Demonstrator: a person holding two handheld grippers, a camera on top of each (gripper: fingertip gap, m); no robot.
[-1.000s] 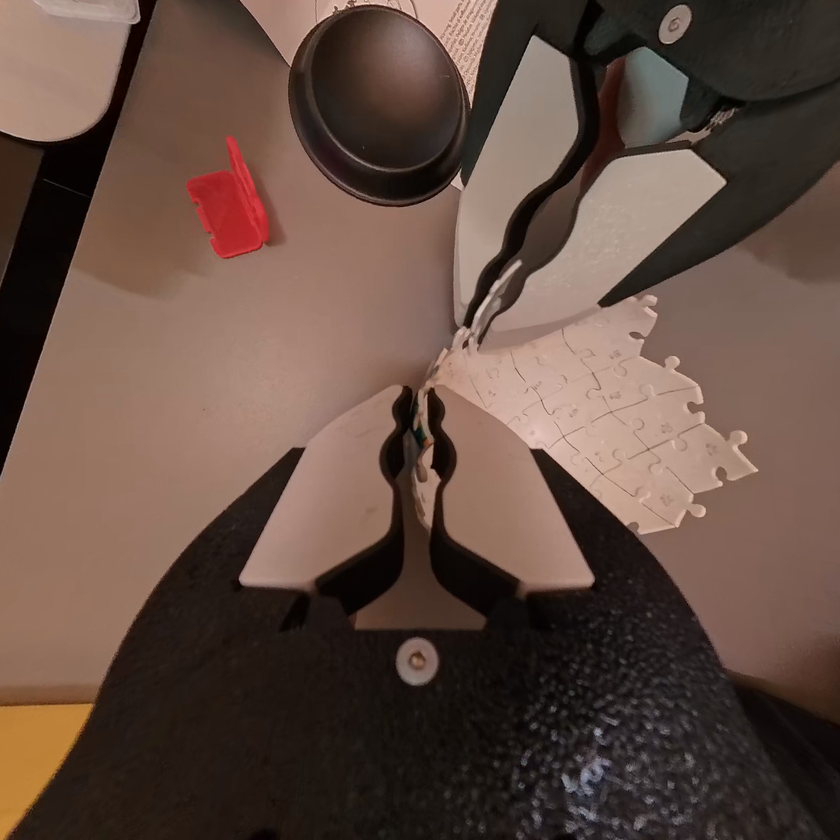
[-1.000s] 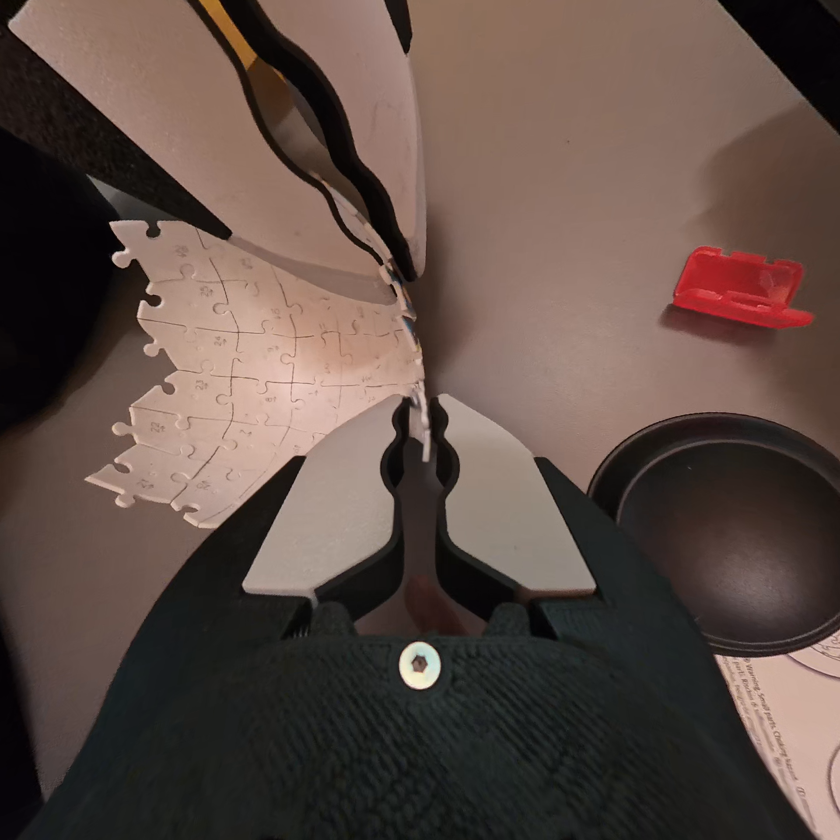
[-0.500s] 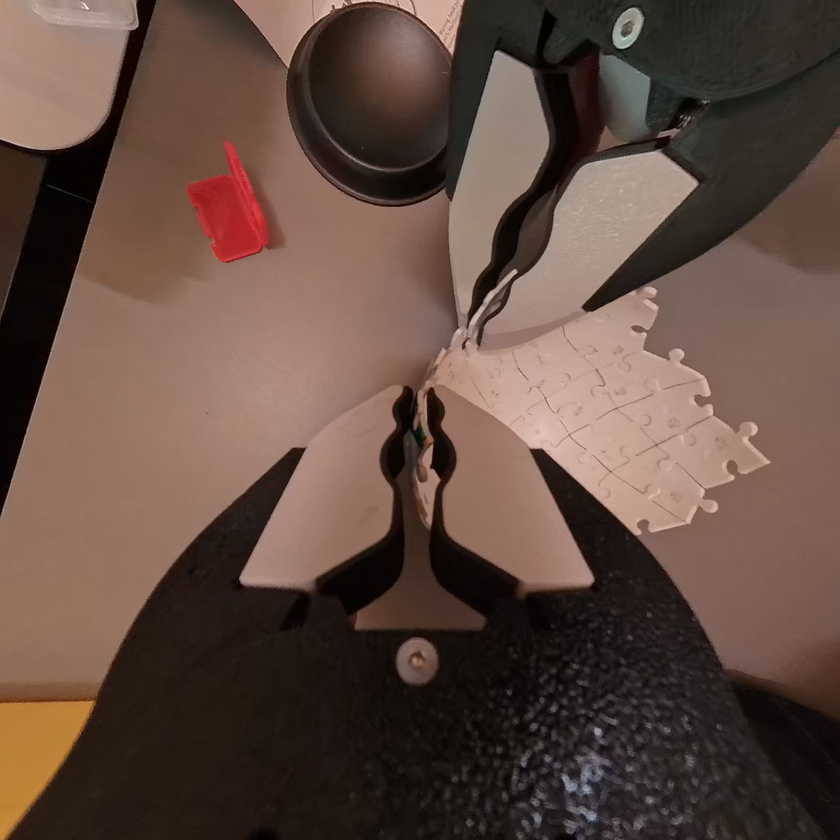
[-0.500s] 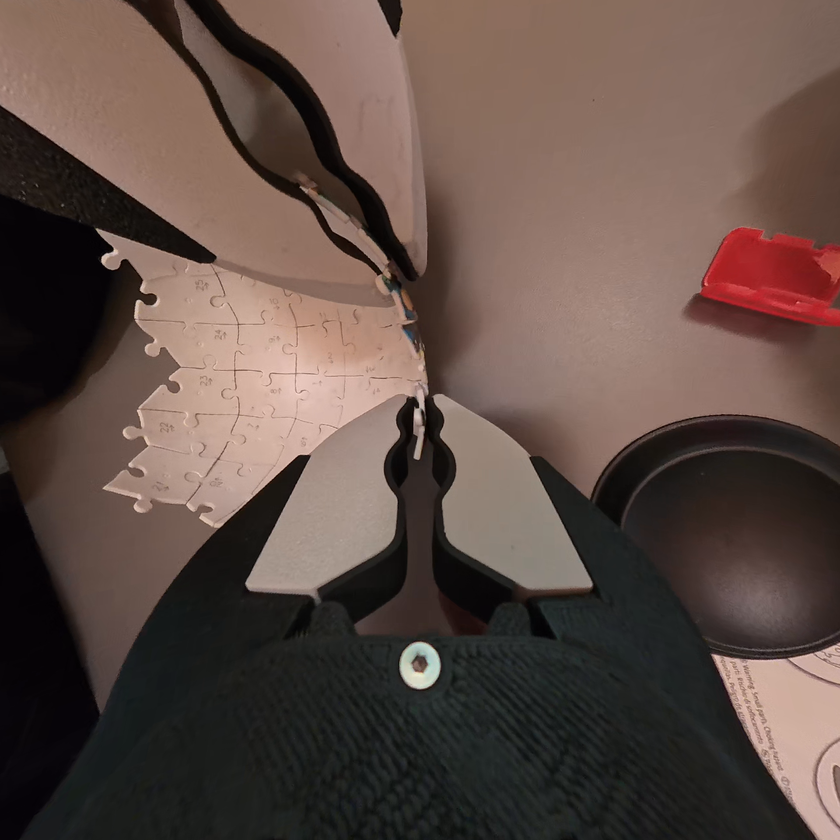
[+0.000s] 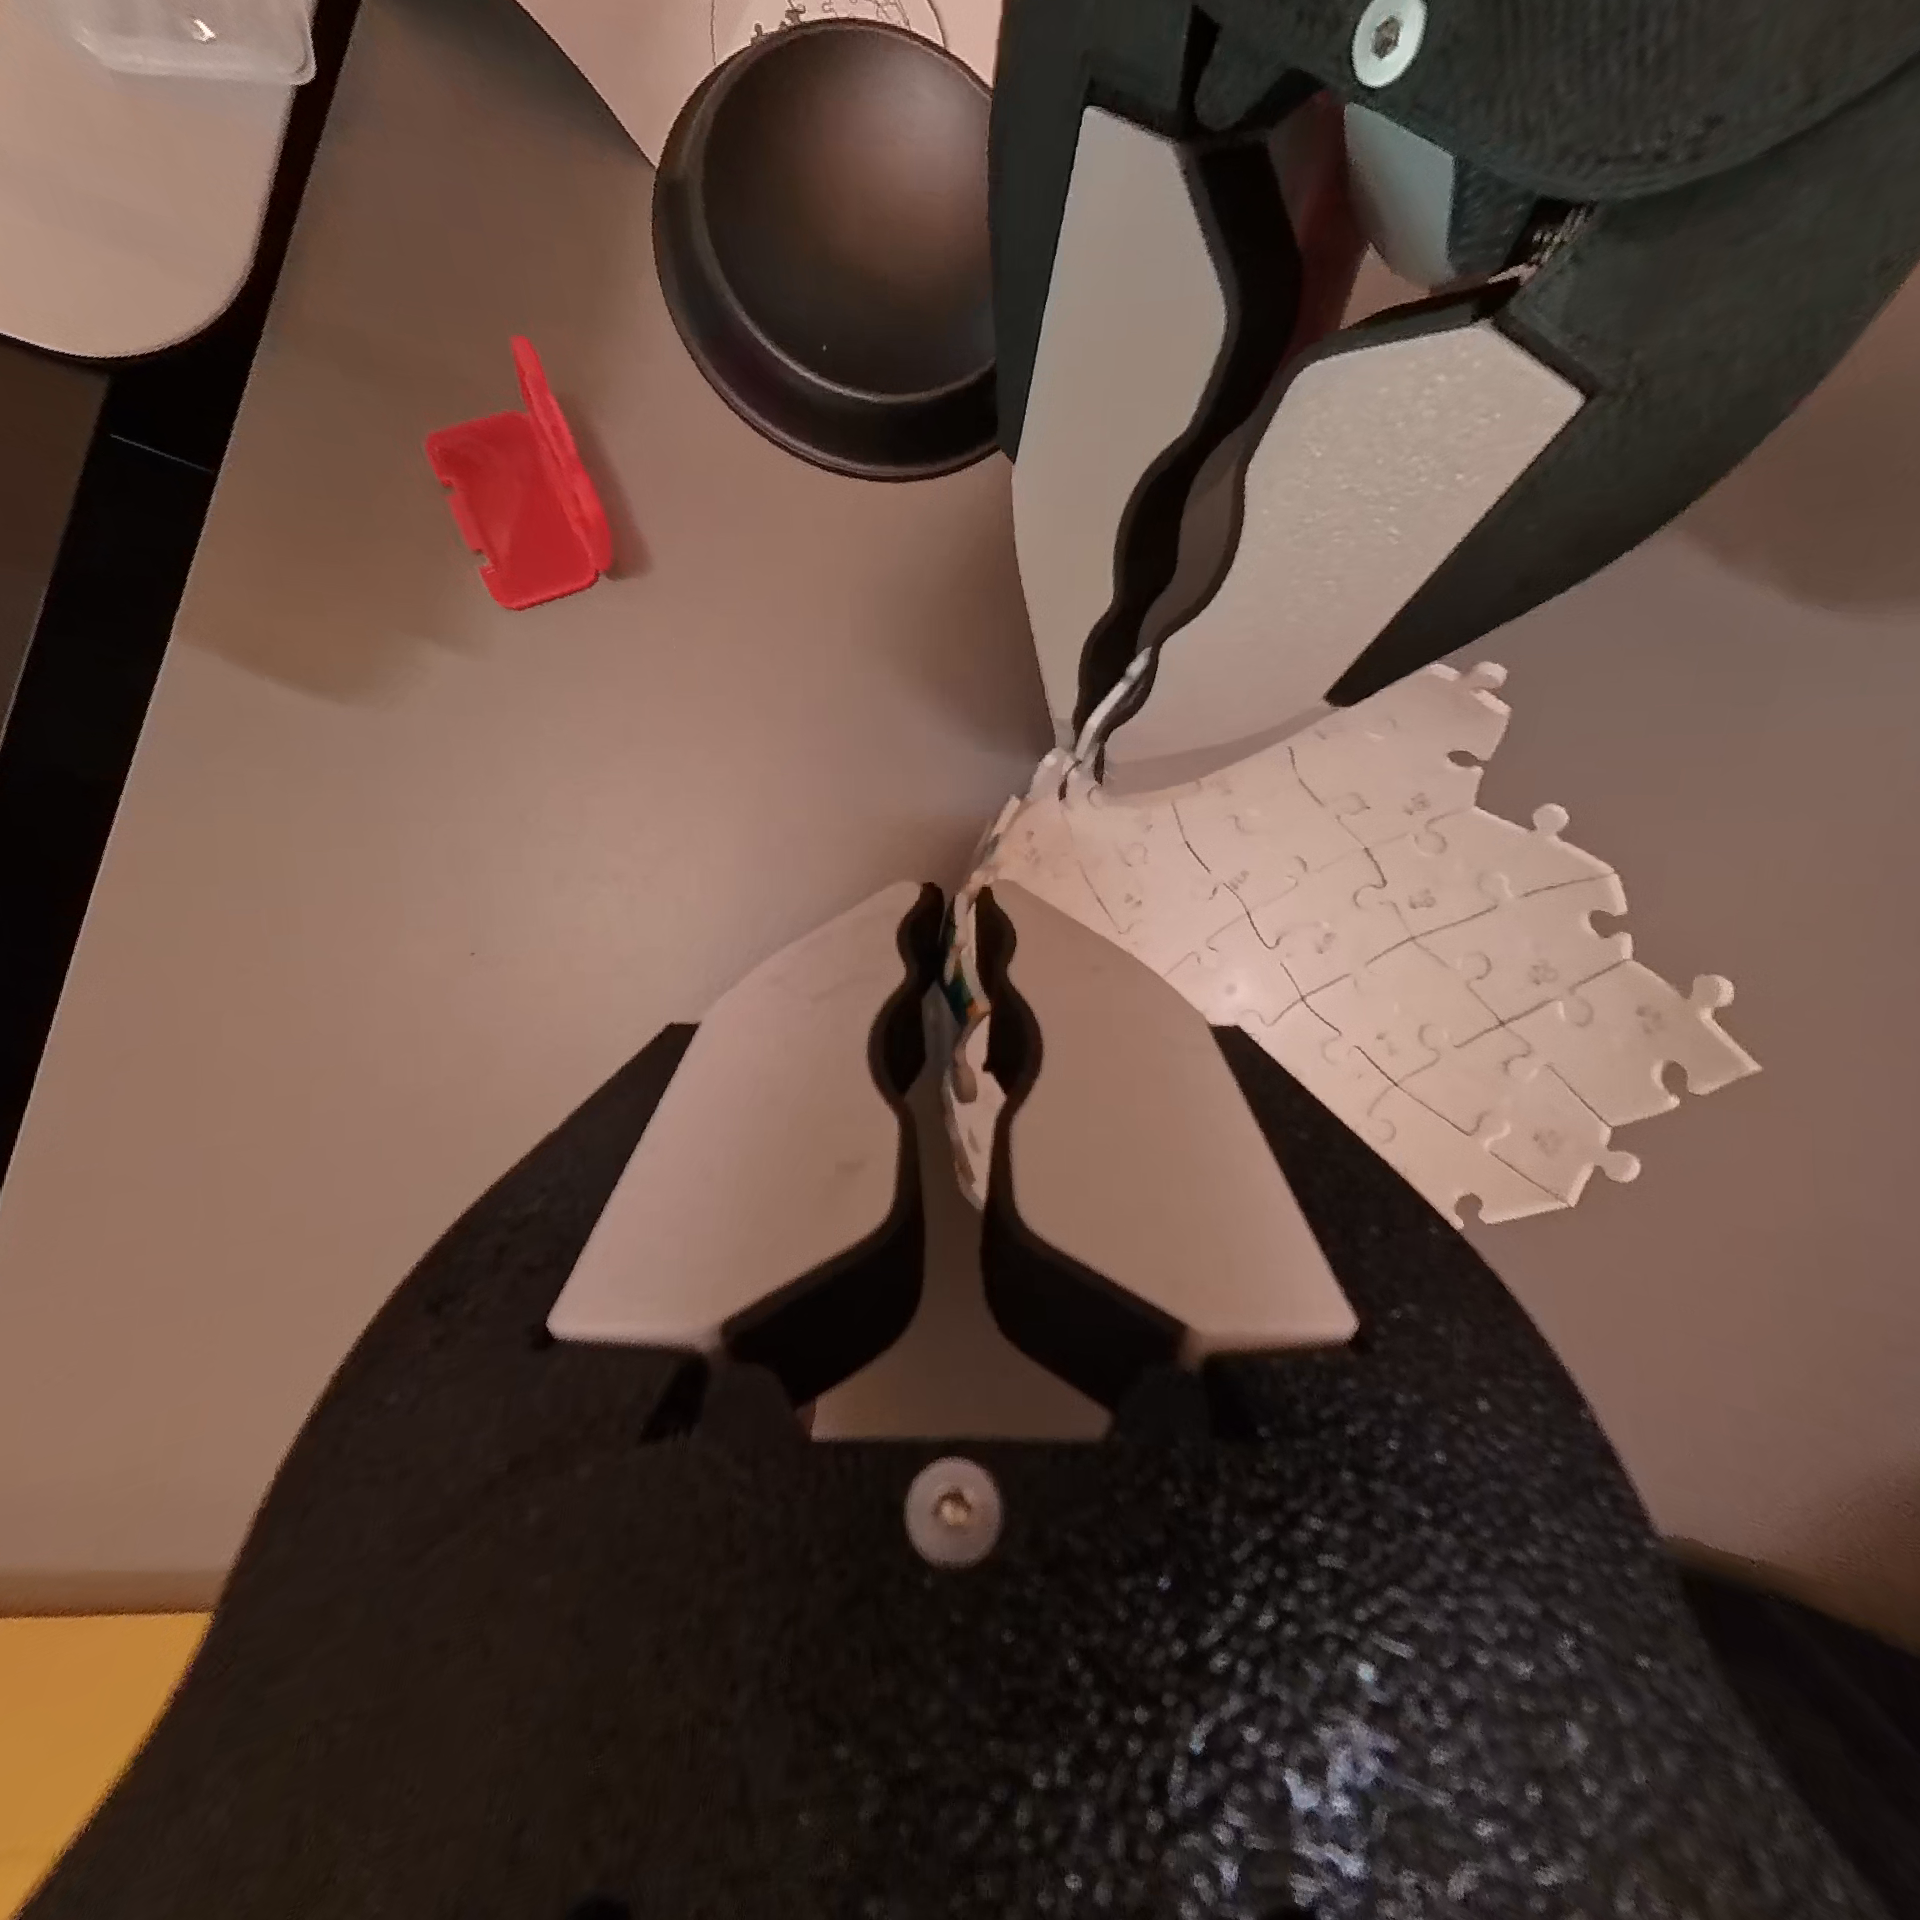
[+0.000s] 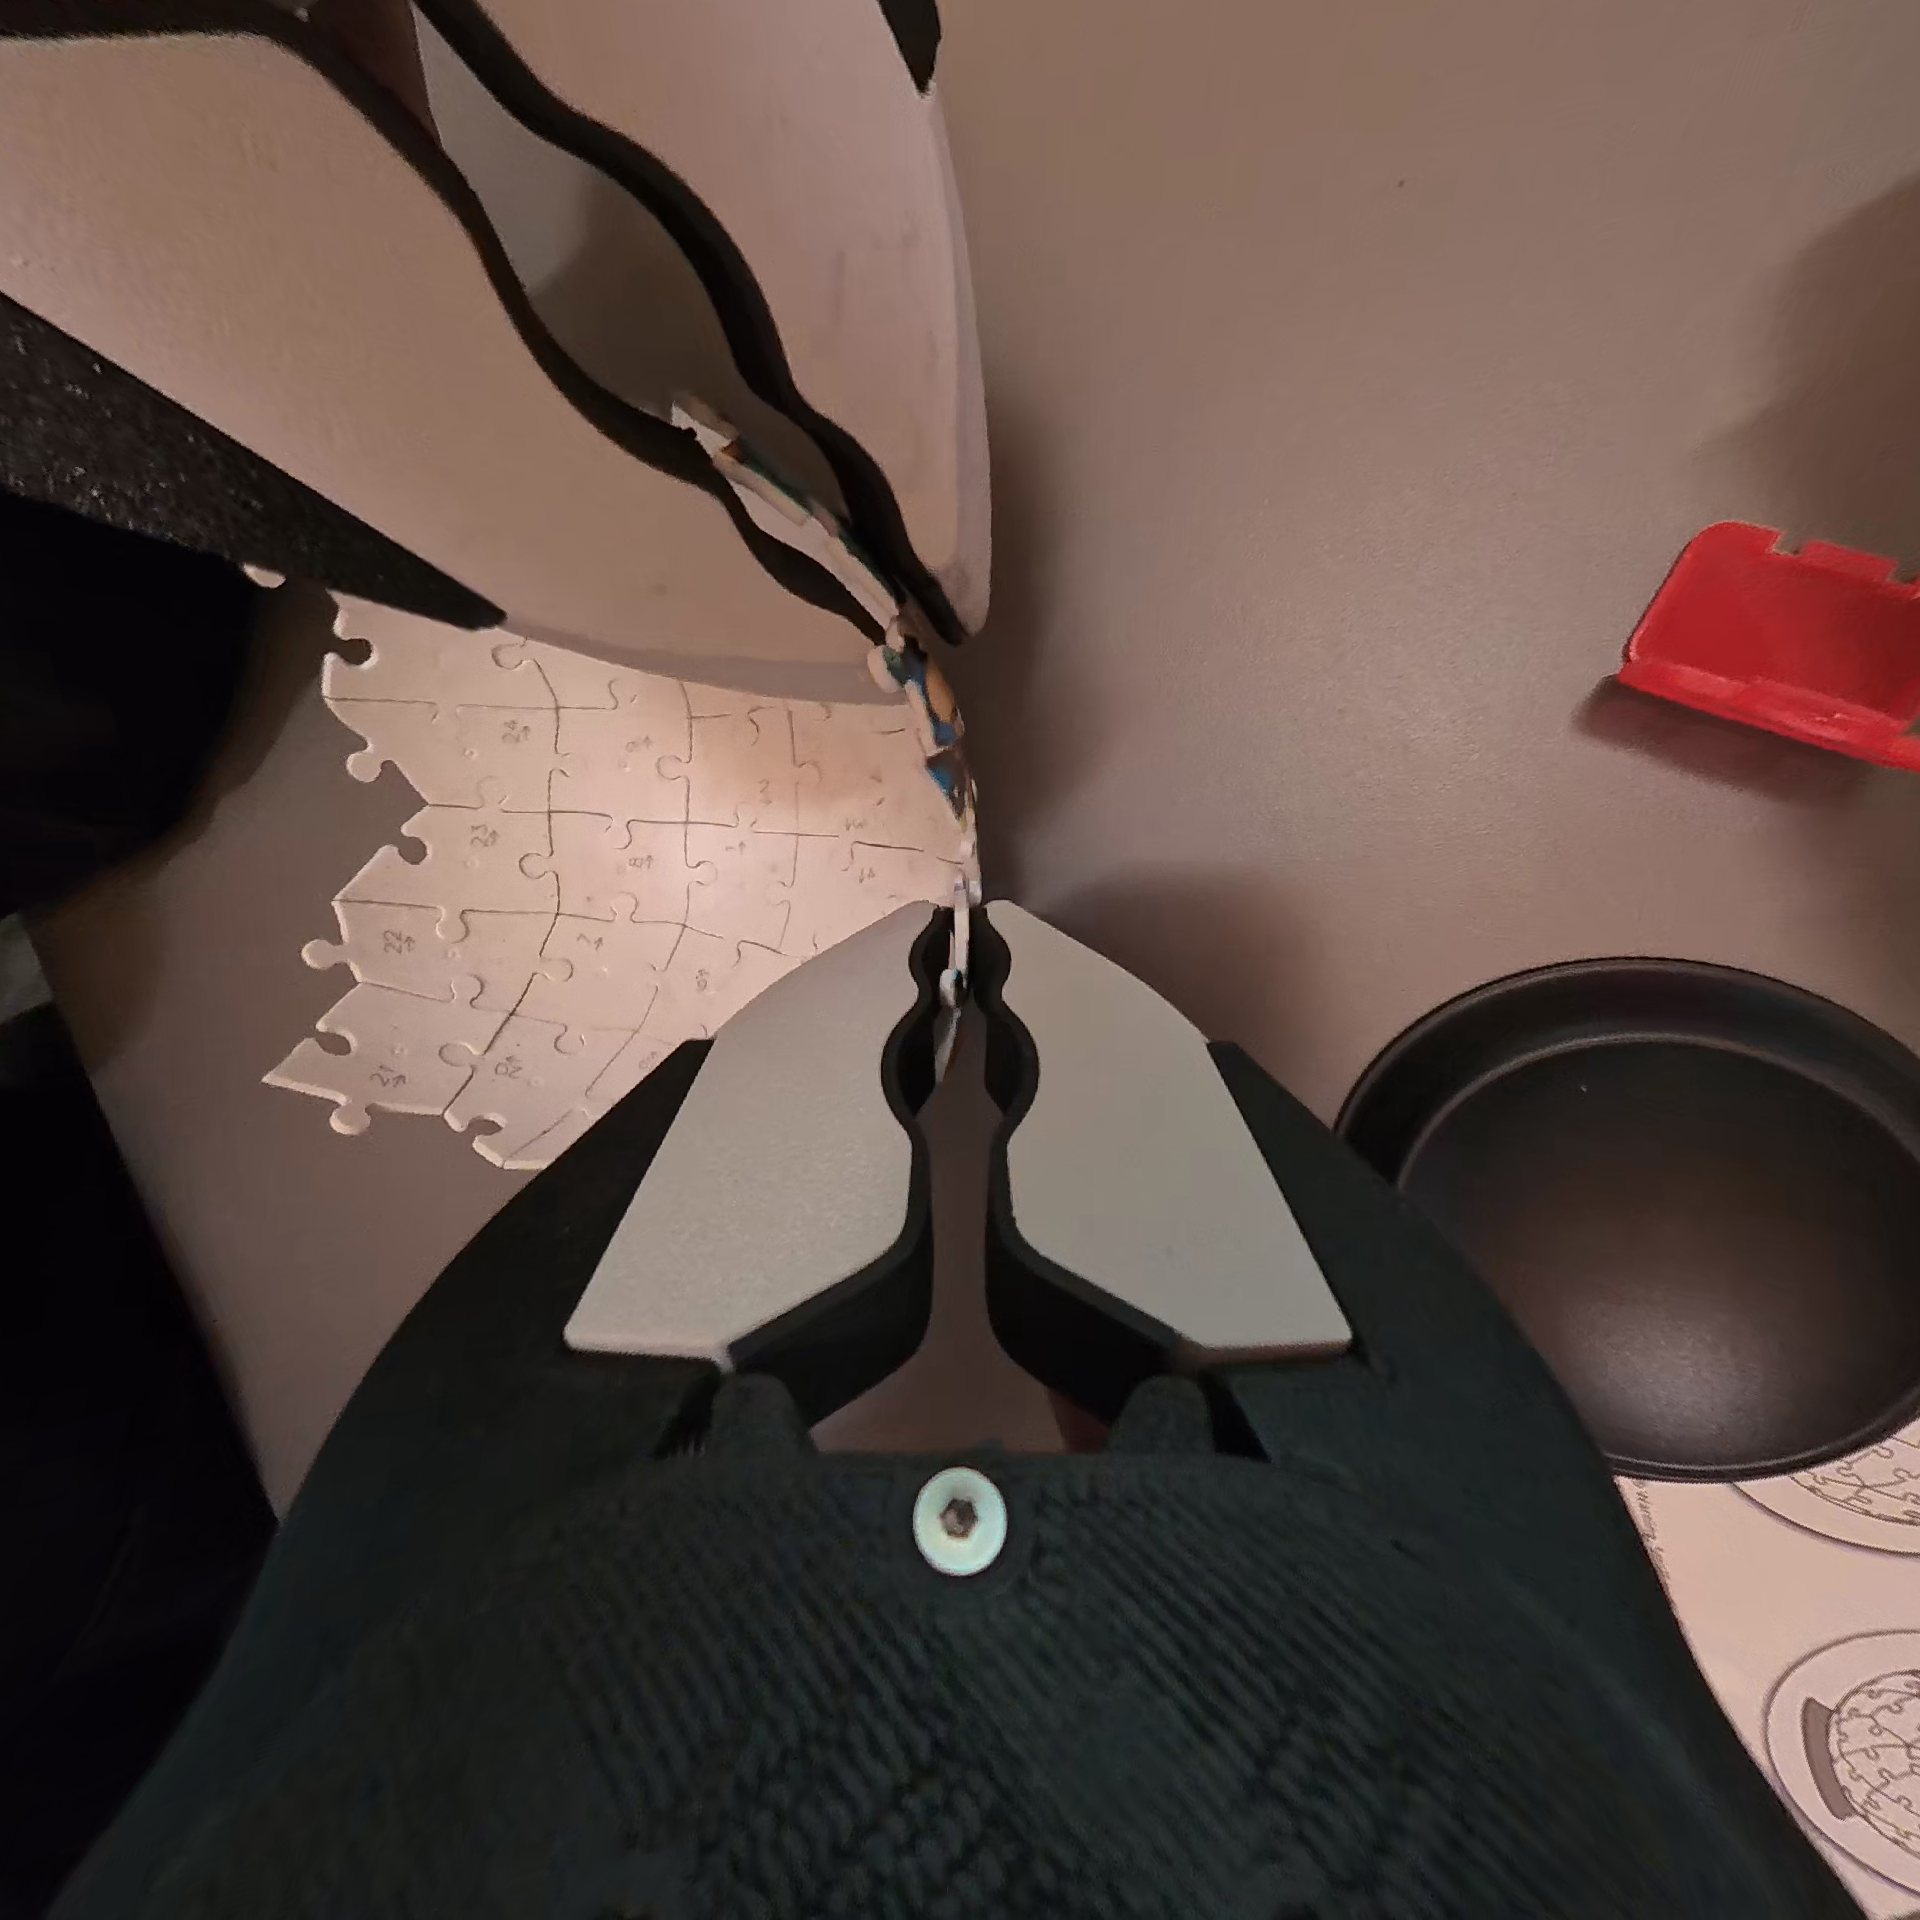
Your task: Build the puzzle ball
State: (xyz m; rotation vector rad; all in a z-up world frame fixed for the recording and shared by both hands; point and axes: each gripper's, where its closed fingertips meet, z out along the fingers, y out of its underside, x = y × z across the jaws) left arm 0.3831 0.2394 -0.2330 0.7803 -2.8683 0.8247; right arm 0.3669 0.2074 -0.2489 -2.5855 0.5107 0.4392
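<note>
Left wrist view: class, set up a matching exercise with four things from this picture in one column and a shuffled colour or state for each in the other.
Things:
1. puzzle section
2. clip case
3. round stand
4. left gripper

Descriptions:
A. red, lying open on the table
B. black, dome-shaped
C. white, curved, of joined pieces
D. shut on the puzzle's edge

Pairs: 1-C, 2-A, 3-B, 4-D

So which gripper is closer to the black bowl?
Right. The right gripper is just beside the black bowl, pinching one end of the puzzle sheet. The left gripper pinches the sheet's other end, farther from the bowl.
</note>
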